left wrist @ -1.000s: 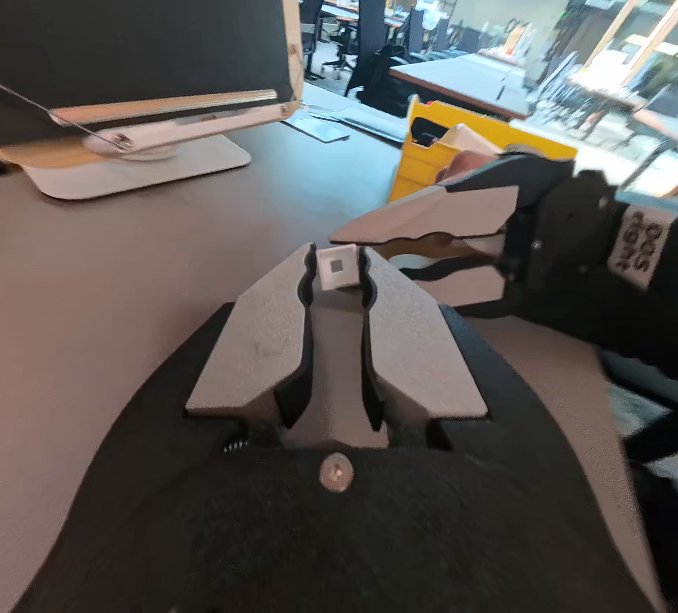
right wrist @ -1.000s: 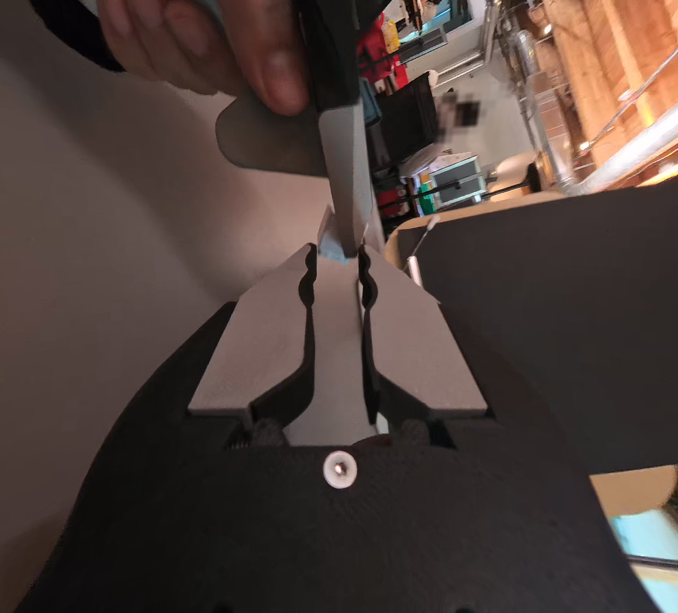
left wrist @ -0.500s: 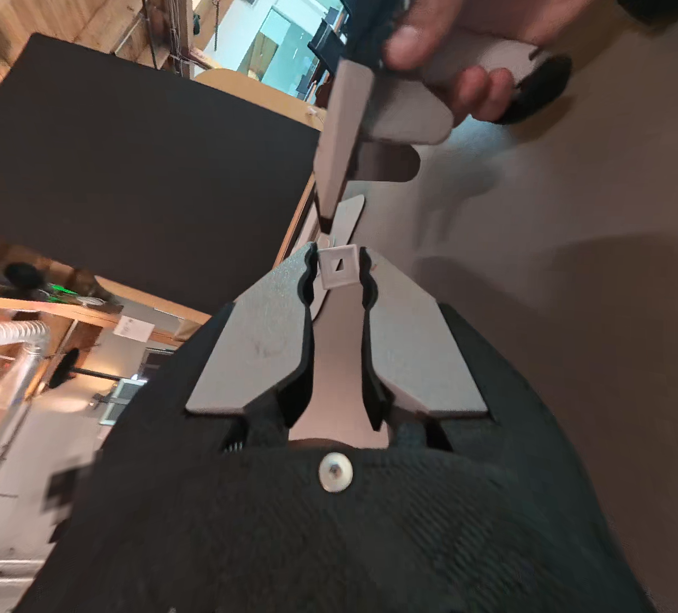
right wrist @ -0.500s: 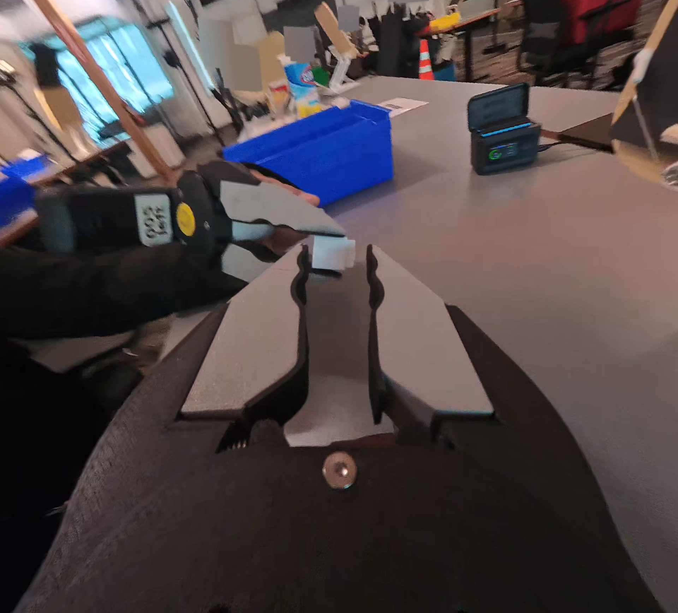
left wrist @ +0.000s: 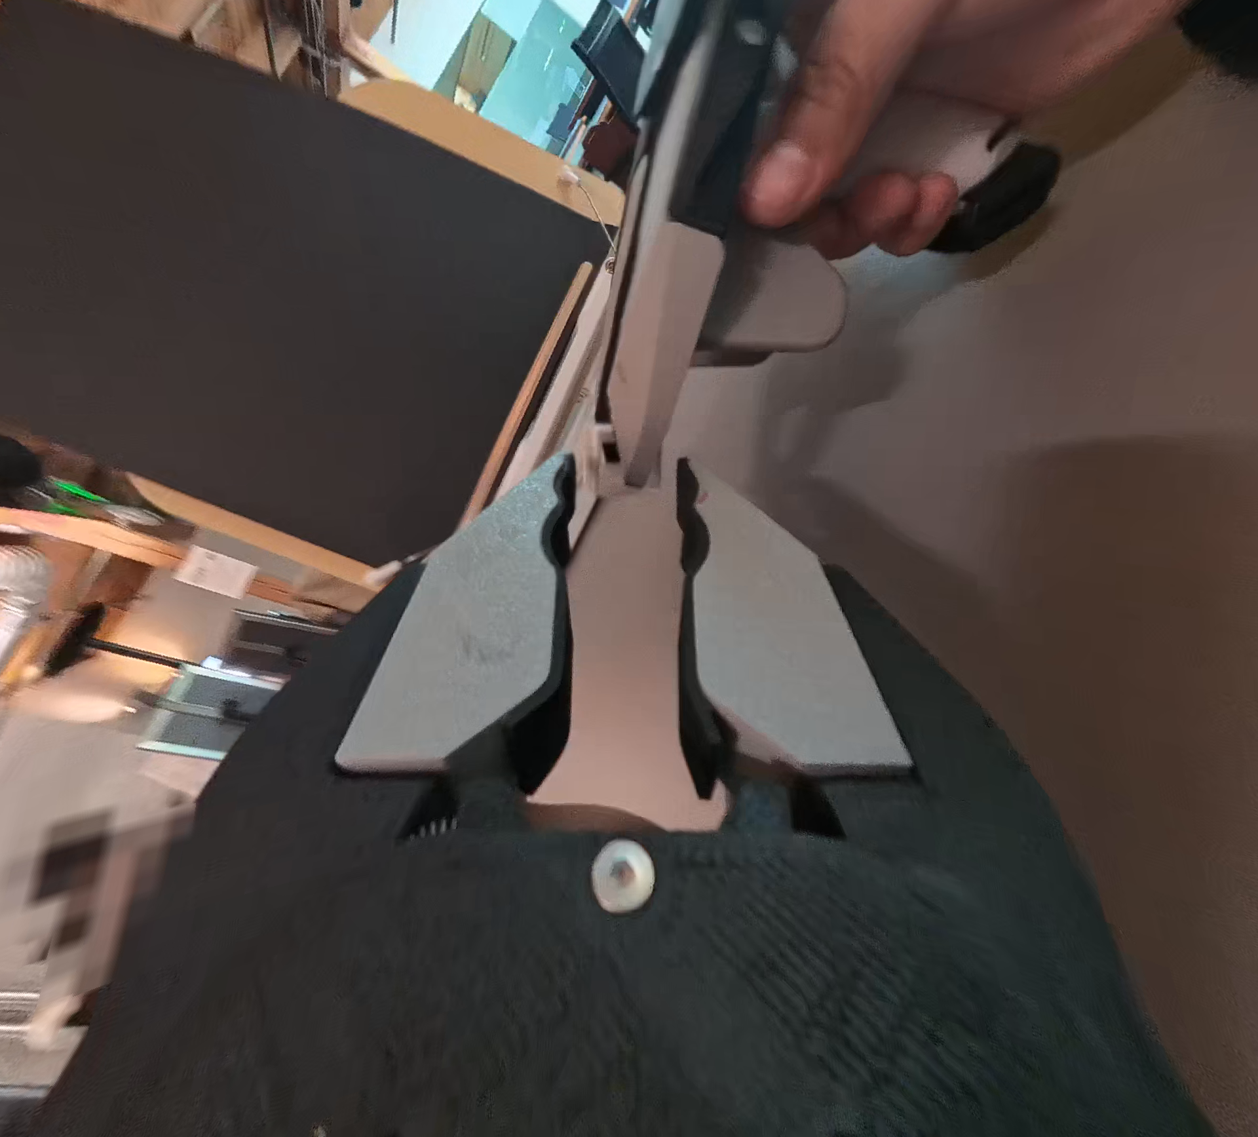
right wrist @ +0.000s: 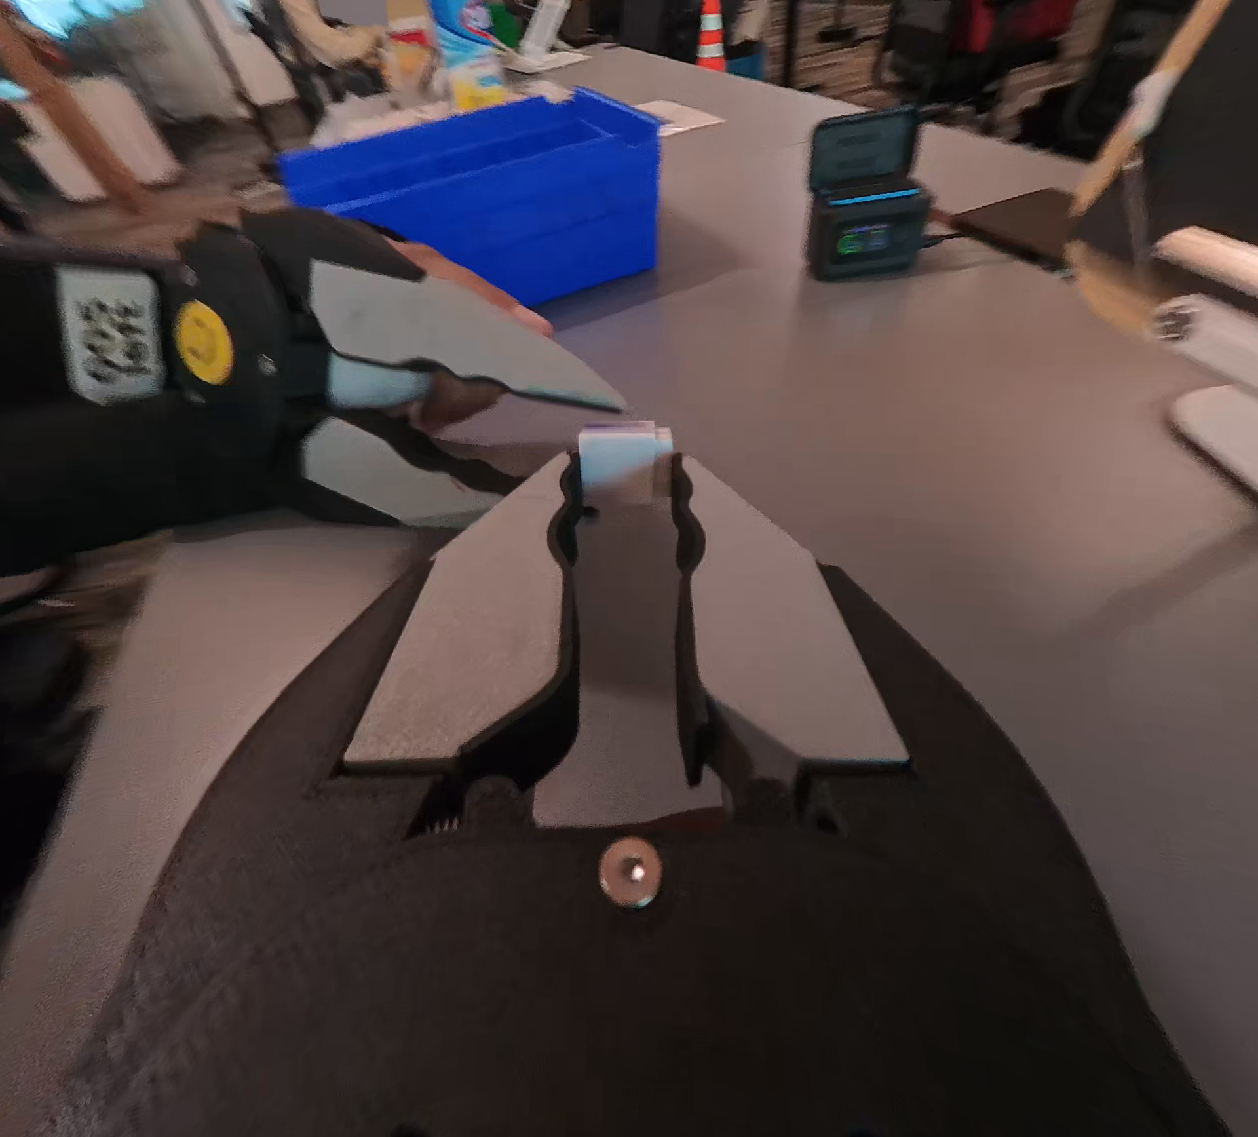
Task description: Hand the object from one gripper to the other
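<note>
A small white cube (right wrist: 619,464) sits between the fingertips of my right gripper (right wrist: 623,472), which is shut on it above the grey table (right wrist: 919,491). My left gripper (right wrist: 544,444) reaches in from the left with its jaws spread, its upper fingertip just above the cube. In the left wrist view my left gripper (left wrist: 626,478) is open and holds nothing. One finger of the right gripper (left wrist: 647,355), held by a hand (left wrist: 953,49), comes down between the left fingertips. Only a white sliver of the cube (left wrist: 600,445) shows behind that finger.
A blue bin (right wrist: 510,199) and an open black case (right wrist: 864,205) stand farther back on the table. A black board on a white stand (left wrist: 272,287) rises at the right. The stand's white base (right wrist: 1218,430) lies on the table. Desks and chairs fill the background. Only a small space, under 4 cm, lies between the two pairs of fingers.
The cube has passed from the left gripper to the right. The left jaws have spread and let go. The right jaws have shut on it.
</note>
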Demonstrator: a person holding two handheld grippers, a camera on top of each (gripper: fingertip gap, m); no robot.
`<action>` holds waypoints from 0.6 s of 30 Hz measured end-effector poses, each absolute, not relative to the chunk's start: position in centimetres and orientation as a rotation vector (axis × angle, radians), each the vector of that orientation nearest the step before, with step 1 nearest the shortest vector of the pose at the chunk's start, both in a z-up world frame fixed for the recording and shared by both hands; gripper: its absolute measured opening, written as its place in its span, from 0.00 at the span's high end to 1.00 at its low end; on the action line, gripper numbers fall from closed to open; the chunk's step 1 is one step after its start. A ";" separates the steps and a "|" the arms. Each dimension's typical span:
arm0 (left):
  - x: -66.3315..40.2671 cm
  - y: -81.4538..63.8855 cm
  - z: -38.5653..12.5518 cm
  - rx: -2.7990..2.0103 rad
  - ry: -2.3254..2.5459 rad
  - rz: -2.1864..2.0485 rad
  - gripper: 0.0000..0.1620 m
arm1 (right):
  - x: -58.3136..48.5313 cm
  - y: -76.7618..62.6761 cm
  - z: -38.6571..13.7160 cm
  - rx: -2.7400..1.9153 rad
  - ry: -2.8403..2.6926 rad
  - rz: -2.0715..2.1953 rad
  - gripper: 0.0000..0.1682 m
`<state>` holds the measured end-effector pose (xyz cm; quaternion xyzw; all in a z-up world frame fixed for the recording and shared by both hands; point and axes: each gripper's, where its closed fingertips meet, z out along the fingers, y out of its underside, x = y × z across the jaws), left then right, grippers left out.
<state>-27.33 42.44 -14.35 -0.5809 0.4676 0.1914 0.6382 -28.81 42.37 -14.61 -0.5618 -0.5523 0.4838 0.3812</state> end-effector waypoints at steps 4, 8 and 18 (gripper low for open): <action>-28.9 43.0 -14.0 -1.497 0.887 0.149 0.80 | -27.9 45.2 -14.2 -1.277 -1.421 0.735 0.87; -29.4 43.0 -13.6 -1.661 0.635 -0.339 0.73 | -28.2 44.5 -14.0 -1.019 -1.505 0.351 0.87; -27.6 42.6 -14.4 -1.742 0.555 -0.624 0.75 | -29.7 42.2 -14.3 -0.778 -1.564 0.099 0.87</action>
